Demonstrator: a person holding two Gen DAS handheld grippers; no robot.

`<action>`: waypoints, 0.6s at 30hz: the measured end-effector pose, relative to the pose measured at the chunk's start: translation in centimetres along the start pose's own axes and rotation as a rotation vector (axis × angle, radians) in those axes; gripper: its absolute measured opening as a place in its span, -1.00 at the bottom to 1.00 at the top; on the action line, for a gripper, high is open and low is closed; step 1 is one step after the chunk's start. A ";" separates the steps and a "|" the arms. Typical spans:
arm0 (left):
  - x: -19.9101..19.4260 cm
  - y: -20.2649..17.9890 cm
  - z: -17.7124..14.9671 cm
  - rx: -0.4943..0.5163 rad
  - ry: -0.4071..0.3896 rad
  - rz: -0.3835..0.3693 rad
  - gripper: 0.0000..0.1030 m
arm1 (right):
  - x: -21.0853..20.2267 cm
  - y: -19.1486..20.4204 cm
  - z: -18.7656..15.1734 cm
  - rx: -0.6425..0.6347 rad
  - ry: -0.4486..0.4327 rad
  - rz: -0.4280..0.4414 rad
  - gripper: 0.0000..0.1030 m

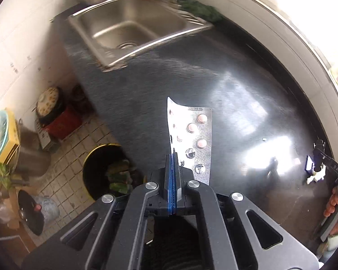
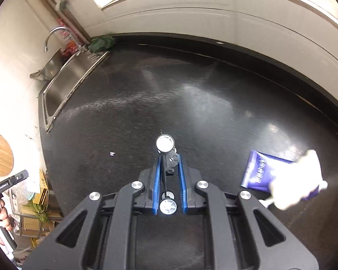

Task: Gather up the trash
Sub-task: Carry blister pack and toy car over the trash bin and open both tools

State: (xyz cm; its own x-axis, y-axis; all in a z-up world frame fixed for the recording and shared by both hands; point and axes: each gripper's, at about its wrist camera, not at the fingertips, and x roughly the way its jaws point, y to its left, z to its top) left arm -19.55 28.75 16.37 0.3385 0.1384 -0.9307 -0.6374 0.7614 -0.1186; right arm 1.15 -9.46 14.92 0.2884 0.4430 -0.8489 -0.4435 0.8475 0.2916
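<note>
Left wrist view: the left gripper (image 1: 174, 157) has its jaws pinched on a foil pill strip (image 1: 192, 139) above the dark counter (image 1: 236, 72); the strip's lower edge is hidden behind the gripper; a yellow-rimmed bin (image 1: 101, 171) stands on the floor, its contents blurred; a steel sink (image 1: 128, 29) lies beyond.

Right wrist view: the right gripper (image 2: 169, 171) grips a small black wheeled object (image 2: 166, 157), hard to identify; a blue packet (image 2: 259, 171) lies on the counter, partly covered by a blurred white wad (image 2: 297, 180).

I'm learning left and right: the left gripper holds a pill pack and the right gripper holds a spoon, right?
Not quite. The left gripper does hold the pill pack, but the right gripper holds a small black wheeled toy, not a spoon; the right wrist view shows it.
</note>
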 end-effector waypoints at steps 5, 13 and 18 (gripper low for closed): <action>-2.2 10.1 -3.5 -0.237 -0.019 0.089 -1.00 | 3.6 9.8 2.2 -0.196 0.065 0.064 -0.70; -4.7 20.8 -10.9 -0.505 -0.016 0.189 -1.00 | 7.8 24.9 -0.1 -0.472 0.187 0.175 -0.70; -5.1 22.6 -13.9 -0.588 -0.003 0.200 -1.00 | 9.5 33.2 -4.2 -0.630 0.268 0.244 -0.70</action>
State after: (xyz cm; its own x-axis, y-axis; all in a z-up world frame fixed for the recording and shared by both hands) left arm -45.28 36.40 13.64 0.1742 0.2446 -0.9538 -0.9631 0.2441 -0.1132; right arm -14.37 21.67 14.70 -0.0629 0.4430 -0.8943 -0.8965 0.3687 0.2457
